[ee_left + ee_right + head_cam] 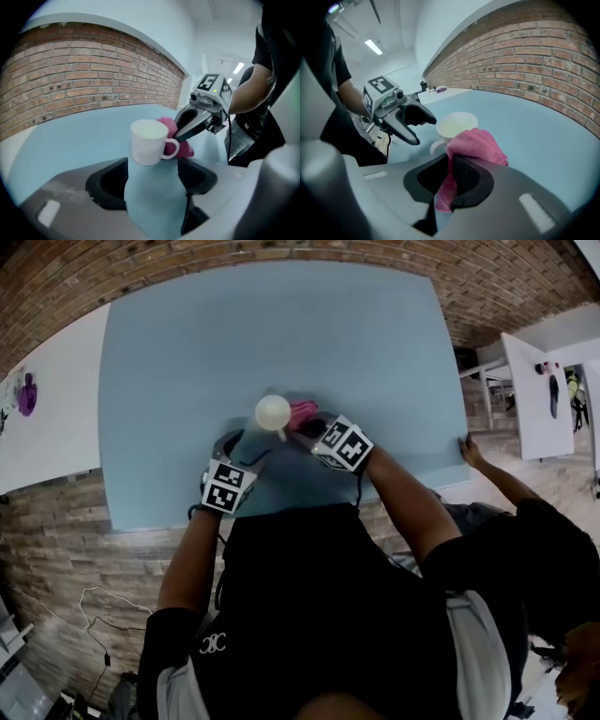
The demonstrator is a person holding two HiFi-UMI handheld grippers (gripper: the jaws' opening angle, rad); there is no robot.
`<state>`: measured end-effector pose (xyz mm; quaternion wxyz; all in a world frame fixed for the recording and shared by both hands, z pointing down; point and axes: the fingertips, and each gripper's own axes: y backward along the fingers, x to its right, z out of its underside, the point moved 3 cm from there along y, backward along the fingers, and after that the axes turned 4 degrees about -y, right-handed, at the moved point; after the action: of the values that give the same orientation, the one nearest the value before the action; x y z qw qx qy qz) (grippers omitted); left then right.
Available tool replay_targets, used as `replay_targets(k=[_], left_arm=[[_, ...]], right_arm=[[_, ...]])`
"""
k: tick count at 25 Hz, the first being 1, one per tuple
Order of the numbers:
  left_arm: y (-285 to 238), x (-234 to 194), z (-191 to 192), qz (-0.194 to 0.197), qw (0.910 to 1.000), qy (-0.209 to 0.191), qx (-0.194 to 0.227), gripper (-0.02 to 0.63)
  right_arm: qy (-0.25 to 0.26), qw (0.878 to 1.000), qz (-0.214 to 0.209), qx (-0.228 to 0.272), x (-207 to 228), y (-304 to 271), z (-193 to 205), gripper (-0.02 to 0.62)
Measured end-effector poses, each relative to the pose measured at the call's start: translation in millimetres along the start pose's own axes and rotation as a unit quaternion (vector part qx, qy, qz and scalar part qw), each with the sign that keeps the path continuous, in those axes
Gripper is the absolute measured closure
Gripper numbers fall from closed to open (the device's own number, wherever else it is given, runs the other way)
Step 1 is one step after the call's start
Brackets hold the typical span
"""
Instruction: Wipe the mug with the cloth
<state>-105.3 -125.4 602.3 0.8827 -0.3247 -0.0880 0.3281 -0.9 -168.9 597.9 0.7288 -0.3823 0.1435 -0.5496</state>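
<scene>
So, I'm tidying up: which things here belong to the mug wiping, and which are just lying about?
In use: mug, cloth, right gripper shut on the cloth, left gripper open.
Lying about: purple thing on one side table, small things on another.

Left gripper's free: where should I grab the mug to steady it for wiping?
Probably take the mug by its round body, straight ahead from the left gripper side: it stands upright, and its handle points toward the cloth, leaving that wall bare.

- The person is wearing a black short-sleeved top (309, 615), with a white emblem (214, 644) showing on the left sleeve.
- The left gripper (251, 448) and right gripper (305, 426) are showing grey shells and carrying black-and-white marker cubes (228, 486).
</scene>
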Motion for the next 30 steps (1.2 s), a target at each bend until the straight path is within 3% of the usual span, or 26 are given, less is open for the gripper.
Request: replay_targets(k=[6,11,19,30], left_arm=[[-37,-33,-7,0.022,0.9922,-0.114,-0.045,0.227],[-57,-28,-14,0.083,0.983,-0.155,-0.054,0.241],[-59,-21,-14,0.081,0.9855,-0.14,-0.052,0.275],[-59,-17,-11,0.034,0.9934,-0.092,-0.059,0.275]], right_arm=[[-0.006,1.0,0.014,-0.006,-4,-2,2,0.56],[-0.009,1.0,0.02,-0.017,-7,-3,2,0.56],[-0.008,1.0,-0.009,0.003,-17,12,-12,0.56],[-0.03,0.998,-0.046,-0.038,-10,-7,16,0.56]])
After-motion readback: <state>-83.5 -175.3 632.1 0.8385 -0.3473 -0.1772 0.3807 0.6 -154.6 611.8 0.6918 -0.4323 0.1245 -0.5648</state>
